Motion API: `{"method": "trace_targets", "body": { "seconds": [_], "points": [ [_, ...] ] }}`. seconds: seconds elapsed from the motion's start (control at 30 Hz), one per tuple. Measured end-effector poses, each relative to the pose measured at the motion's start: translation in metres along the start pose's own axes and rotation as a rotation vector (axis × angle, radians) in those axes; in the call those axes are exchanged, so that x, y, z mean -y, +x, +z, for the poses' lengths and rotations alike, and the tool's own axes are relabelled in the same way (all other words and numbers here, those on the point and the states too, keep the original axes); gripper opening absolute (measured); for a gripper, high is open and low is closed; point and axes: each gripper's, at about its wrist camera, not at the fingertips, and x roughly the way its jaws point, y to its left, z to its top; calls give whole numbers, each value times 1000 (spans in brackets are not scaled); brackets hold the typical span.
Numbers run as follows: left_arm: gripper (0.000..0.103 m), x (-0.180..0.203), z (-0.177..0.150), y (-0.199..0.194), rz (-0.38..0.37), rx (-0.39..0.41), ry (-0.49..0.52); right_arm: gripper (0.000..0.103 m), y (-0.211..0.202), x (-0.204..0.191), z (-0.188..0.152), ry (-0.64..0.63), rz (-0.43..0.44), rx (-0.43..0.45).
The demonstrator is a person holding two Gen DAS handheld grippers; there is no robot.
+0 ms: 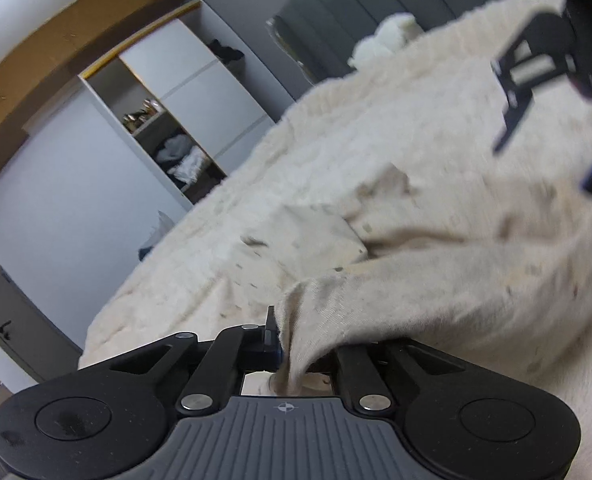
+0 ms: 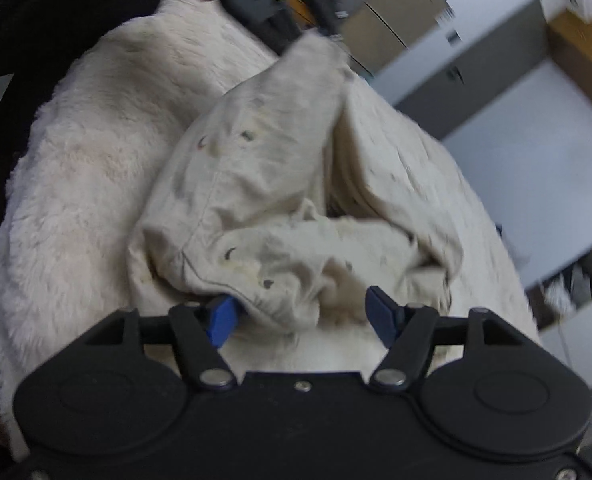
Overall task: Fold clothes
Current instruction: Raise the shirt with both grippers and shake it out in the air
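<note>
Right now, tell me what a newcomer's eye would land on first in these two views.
First, the crumpled cream garment with small dark specks, heaped in the middle of a fluffy white blanket. Next, the left gripper, jaws shut on a bunched edge of that garment at the bottom of its own view. The right gripper sits with blue-tipped jaws open at the garment's near hem, and an open wardrobe shelf shows behind the bed.
</note>
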Motion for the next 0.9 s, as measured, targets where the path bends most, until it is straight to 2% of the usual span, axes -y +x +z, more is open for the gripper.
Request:
{"method": "trace_targets", "body": {
  "seconds": [0.13,0.2,0.23,0.27,0.3,0.37,0.43,0.5,0.57,0.7,0.9],
  "points": [
    [4,-23,13,-15,6,21,-58,70,17,-3,12,-97,4,32],
    [4,-35,19,-22,13,25,-92,64,27,-5,18,-141,17,35],
    [4,-41,21,-26,17,28,-109,45,32,-5,20,-152,33,29],
    [4,-46,24,-29,20,30,-126,15,36,-5,23,-157,53,21],
    [4,-52,27,-33,24,32,-143,7,42,-2,27,-144,75,-8],
    [4,-64,32,-39,30,37,-177,8,43,3,30,-110,82,-23],
    [4,-75,37,-46,37,42,-210,7,33,23,36,-1,63,0],
    [4,-87,43,-53,44,46,-244,7,12,51,38,161,-18,36],
    [4,-98,49,-60,51,52,-278,7,-4,69,38,255,-79,64],
    [4,-134,95,-83,55,143,-367,6,-50,115,46,409,-234,148],
    [4,-187,164,-117,60,280,-500,5,-135,200,88,545,-446,287]
  ]
}}
